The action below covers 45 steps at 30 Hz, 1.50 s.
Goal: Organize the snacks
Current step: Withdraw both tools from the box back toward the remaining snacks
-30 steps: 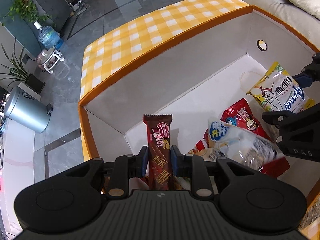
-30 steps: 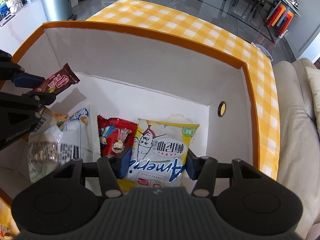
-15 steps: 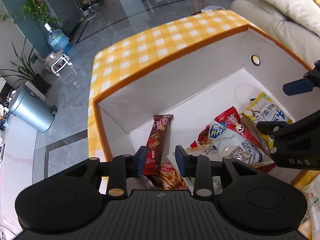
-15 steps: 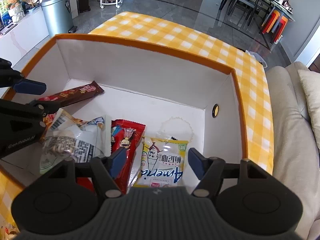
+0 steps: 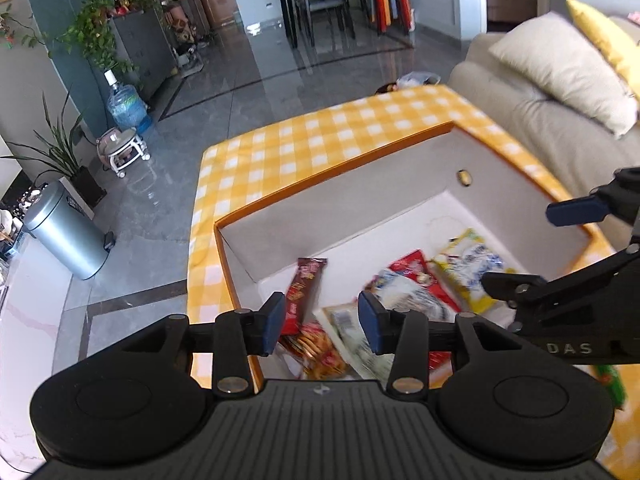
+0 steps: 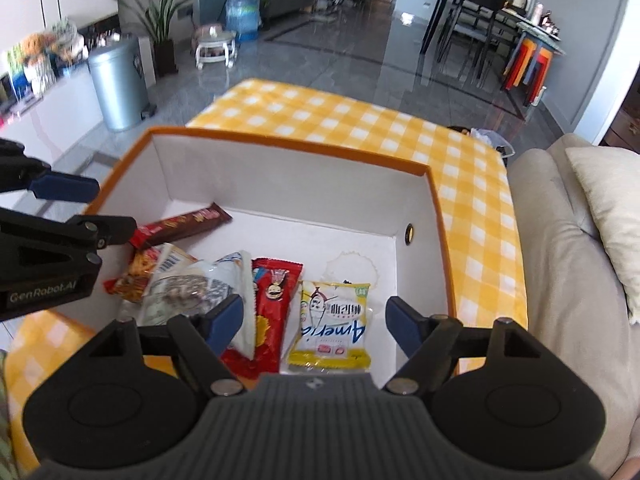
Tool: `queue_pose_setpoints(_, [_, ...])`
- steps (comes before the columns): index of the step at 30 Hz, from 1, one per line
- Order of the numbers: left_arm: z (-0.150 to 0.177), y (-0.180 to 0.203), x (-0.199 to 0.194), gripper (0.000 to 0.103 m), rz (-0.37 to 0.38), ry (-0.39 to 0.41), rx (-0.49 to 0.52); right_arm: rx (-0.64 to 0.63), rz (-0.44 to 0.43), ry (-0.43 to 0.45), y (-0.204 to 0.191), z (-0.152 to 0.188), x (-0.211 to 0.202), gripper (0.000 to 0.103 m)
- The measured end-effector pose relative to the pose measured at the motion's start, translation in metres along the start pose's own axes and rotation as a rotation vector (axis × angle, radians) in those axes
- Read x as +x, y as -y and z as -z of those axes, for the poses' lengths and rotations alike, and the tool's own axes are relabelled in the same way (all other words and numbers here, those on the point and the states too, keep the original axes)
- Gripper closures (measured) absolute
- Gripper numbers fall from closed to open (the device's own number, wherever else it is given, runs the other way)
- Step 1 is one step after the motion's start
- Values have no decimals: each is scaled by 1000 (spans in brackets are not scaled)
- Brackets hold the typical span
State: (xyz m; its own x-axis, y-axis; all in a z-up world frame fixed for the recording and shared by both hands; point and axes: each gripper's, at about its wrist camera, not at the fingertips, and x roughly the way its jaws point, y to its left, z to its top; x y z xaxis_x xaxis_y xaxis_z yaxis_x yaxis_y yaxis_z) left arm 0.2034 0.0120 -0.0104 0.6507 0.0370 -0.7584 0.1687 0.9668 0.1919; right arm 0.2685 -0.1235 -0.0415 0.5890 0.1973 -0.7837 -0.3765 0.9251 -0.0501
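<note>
Both wrist views look steeply down from close above; each shares the orange-rimmed box (image 5: 520, 168) (image 6: 280, 138) interior.

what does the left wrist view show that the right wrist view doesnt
Only the left wrist view: the yellow cushion on the sofa, and the left gripper from behind, open and empty. Only the right wrist view: the cluttered white counter and the right gripper from behind, open and empty. Both: the orange-rimmed box, brown wafer bar, yellow packet, silver bin.
</note>
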Motion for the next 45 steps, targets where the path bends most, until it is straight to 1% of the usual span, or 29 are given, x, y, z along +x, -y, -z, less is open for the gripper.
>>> queue_pose_setpoints(3, [10,6,-19,53,33,9,-30,29,-1,36,-2,14,-19,27])
queue_pose_setpoints(7, [27,10,-42,53,86,23,-97,72,3,63,-4,37,-43,27])
queue_pose_setpoints(10, [43,15,-52,53,114,13,-118,111,4,80,-6,57,-63,27])
queue_pose_setpoints(15, [70,24,-64,53,134,-22,-130,158,2,83,-9,87,-84,27])
queue_pose_setpoints(19, [90,31,-71,53,172,-69,-135,181,4,51,-9,108,-96,27])
queue_pose_setpoints(23, [111,40,-73,53,195,-123,-113,208,6,14,-6,131,-104,27])
queue_pose_setpoints(29, [136,43,-78,53,232,-193,-90,196,48,-47,-3,163,-108,27])
queue_pose_setpoints(31, [144,44,-78,53,235,-210,-84,200,53,-81,-1,173,-107,27])
queue_pose_setpoints(37, [162,49,-66,53,223,-302,-65,223,66,-162,5,203,-102,28])
queue_pose_setpoints(39, [164,54,-65,53,212,-306,-36,234,69,-187,7,211,-98,28])
queue_pose_setpoints(41, [164,59,-65,53,214,-302,-13,257,58,-213,10,214,-93,28])
queue_pose_setpoints(43, [164,60,-62,53,211,-315,-11,270,51,-215,10,214,-92,28])
queue_pose_setpoints(45, [164,61,-56,53,186,-339,-5,269,50,-213,10,213,-91,28])
